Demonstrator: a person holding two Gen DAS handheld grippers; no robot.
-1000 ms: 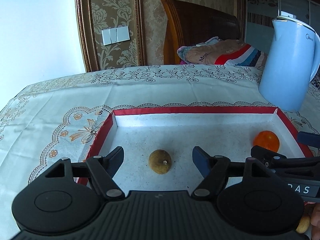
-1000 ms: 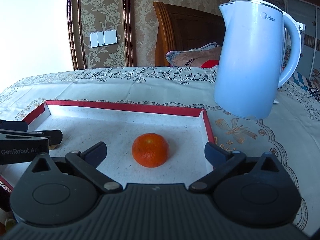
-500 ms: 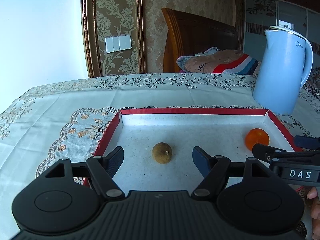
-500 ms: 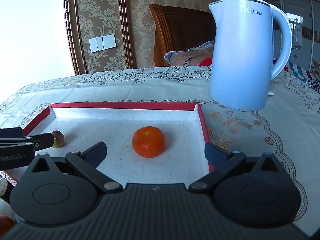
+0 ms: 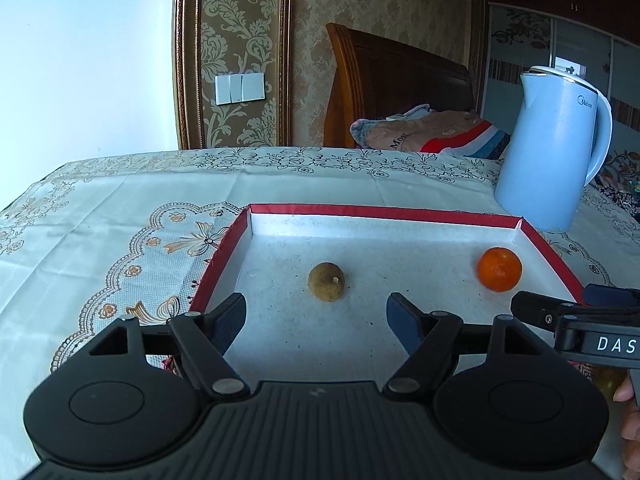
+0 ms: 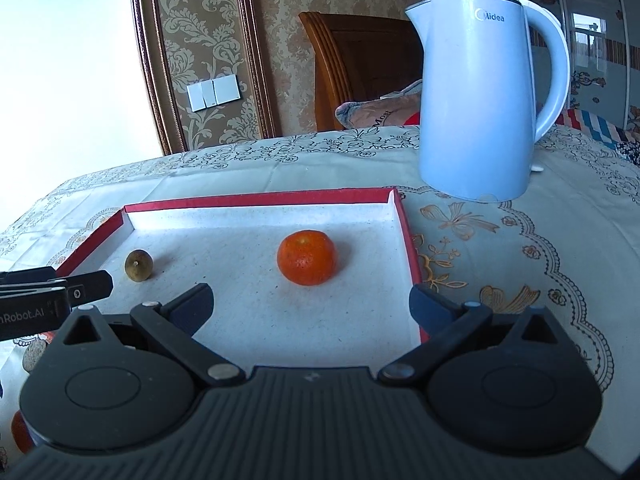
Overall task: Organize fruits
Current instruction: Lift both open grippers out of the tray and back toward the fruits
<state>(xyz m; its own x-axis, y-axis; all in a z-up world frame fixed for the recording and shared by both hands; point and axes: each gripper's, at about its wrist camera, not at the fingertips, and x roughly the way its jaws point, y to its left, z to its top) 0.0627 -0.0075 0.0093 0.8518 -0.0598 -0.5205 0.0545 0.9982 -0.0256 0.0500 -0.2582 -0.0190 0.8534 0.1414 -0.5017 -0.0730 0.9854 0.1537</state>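
A red-rimmed tray (image 5: 384,212) with a white floor lies on the table; it also shows in the right wrist view (image 6: 256,200). In it sit a small brown longan (image 5: 326,281) (image 6: 138,265) toward the left and an orange tangerine (image 5: 499,269) (image 6: 306,257) toward the right. My left gripper (image 5: 316,318) is open and empty, just short of the longan. My right gripper (image 6: 312,306) is open and empty, just short of the tangerine. Each gripper's side shows at the edge of the other's view.
A light blue kettle (image 5: 554,148) (image 6: 480,92) stands behind the tray's right corner. A patterned tablecloth (image 5: 120,216) covers the table. More fruit (image 6: 20,428) lies near the front left, partly hidden. A wooden headboard and pillow stand behind the table.
Both grippers have drawn back and risen a little from the tray; the longan and tangerine now sit farther ahead of the fingers. Both fruits stay in place.
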